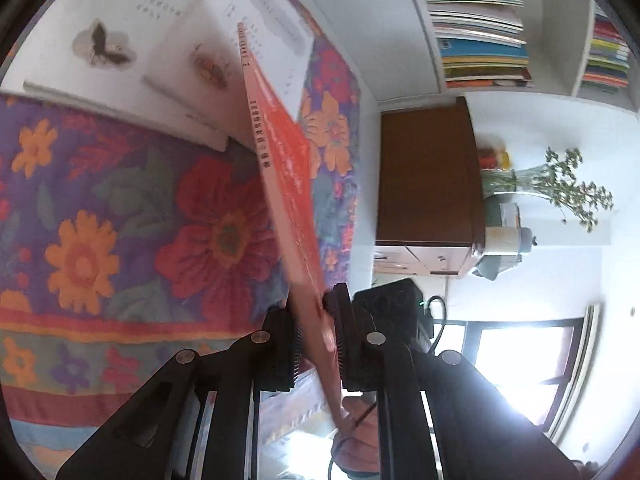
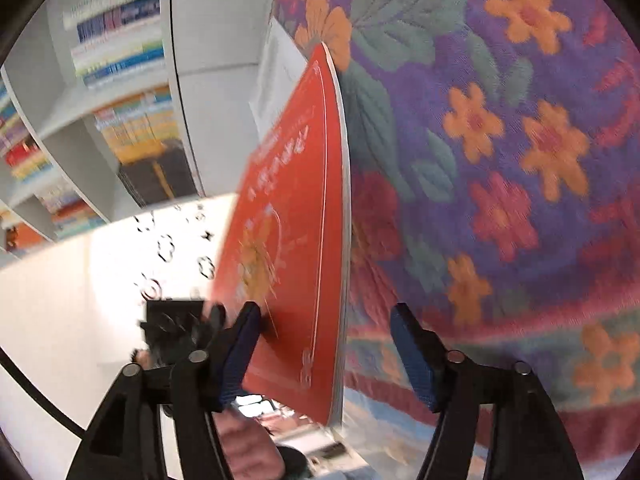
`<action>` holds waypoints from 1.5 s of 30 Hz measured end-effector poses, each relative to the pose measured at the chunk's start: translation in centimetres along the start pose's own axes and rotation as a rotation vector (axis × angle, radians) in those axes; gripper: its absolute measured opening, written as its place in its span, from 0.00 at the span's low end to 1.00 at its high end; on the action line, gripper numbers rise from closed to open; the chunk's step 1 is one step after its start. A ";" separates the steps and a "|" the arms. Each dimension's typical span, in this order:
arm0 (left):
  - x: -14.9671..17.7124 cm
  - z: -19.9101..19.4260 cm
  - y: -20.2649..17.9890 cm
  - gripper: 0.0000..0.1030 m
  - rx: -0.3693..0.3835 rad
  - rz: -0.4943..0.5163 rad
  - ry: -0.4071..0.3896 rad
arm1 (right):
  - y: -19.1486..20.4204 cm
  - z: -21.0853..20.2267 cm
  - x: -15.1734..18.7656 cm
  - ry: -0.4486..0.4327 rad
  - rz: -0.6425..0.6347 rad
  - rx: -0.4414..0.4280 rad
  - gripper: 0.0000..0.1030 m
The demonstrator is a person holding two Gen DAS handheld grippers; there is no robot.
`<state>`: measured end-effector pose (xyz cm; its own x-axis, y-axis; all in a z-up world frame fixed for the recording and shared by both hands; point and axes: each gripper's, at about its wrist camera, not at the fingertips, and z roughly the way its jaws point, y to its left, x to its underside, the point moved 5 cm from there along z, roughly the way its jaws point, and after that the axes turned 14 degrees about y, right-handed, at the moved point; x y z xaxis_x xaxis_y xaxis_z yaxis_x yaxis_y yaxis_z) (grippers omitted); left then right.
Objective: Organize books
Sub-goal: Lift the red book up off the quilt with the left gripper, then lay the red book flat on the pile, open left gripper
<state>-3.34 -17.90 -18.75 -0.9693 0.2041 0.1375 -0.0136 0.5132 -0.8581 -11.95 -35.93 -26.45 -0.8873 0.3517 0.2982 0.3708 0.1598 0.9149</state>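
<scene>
Left claw [image 1: 318, 340] clamps red book [image 1: 286, 184]; right claw [image 2: 326, 344] wide; shelves [image 1: 476, 28] seemingly book-filled.

Red book [image 1: 286, 184] stands on edge over the floral cloth [image 1: 120, 208], splitting the space in two. Left gripper [image 1: 318, 340] is clamped on its near edge; right gripper [image 2: 324, 344] straddles it, jaws apart, w/ a gap on the cloth side. Open books [image 1: 160, 40] block the far cloth. Shelves [image 1: 476, 24] beyond are packed.
</scene>
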 end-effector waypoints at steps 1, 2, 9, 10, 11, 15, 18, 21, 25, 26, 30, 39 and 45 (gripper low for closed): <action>-0.1 0.4 0.2 0.11 -0.033 0.000 0.003 | 0.3 0.1 -0.2 -0.008 -0.011 -0.001 0.43; 0.1 0.5 0.5 0.11 -0.088 0.004 0.005 | 0.7 0.0 -0.1 -0.013 -0.023 0.019 0.32; 1.8 1.3 -0.3 0.15 -0.407 0.139 -0.017 | 6.1 0.5 2.2 -0.086 -0.365 0.541 0.24; 2.0 1.3 -0.8 0.17 -0.460 0.172 -0.027 | 7.0 1.1 2.7 -0.092 -0.419 0.613 0.24; 2.4 1.1 -1.4 0.18 -0.523 0.218 -0.039 | 7.6 1.6 3.3 -0.096 -0.462 0.668 0.24; 3.5 -0.7 -2.2 0.20 -0.618 0.321 -0.061 | 10.2 3.5 5.4 -0.110 -0.617 0.839 0.23; 4.4 -3.1 -2.6 0.20 -0.615 0.376 -0.072 | 11.6 4.2 7.1 -0.118 -0.656 0.862 0.23; 5.3 -5.9 -3.1 0.20 -0.615 0.406 -0.100 | 13.6 6.1 8.0 -0.126 -0.662 0.843 0.23; 6.1 -11.0 -2.9 0.20 -0.609 0.418 -0.164 | 16.8 9.9 10.4 -0.141 -0.729 0.849 0.23; 6.3 -13.0 -2.4 0.20 -0.594 0.406 -0.183 | 17.7 11.0 10.5 -0.144 -0.745 0.847 0.23; 6.9 -19.3 -0.5 0.20 -0.580 0.378 -0.252 | 21.1 16.3 11.8 -0.134 -0.803 0.815 0.24; 7.2 -30.2 5.8 0.20 -0.633 0.310 -0.327 | 24.3 29.4 12.5 -0.057 -0.870 0.786 0.24; 6.2 -32.3 10.6 0.21 -0.603 0.251 -0.307 | 23.2 35.0 11.8 -0.024 -0.839 0.808 0.24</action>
<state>-1.50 15.71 -10.97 -0.9519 0.1777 -0.2494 0.2703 0.8706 -0.4110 -4.21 4.23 -11.20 -0.9348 -0.1274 -0.3314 -0.2560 0.8886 0.3805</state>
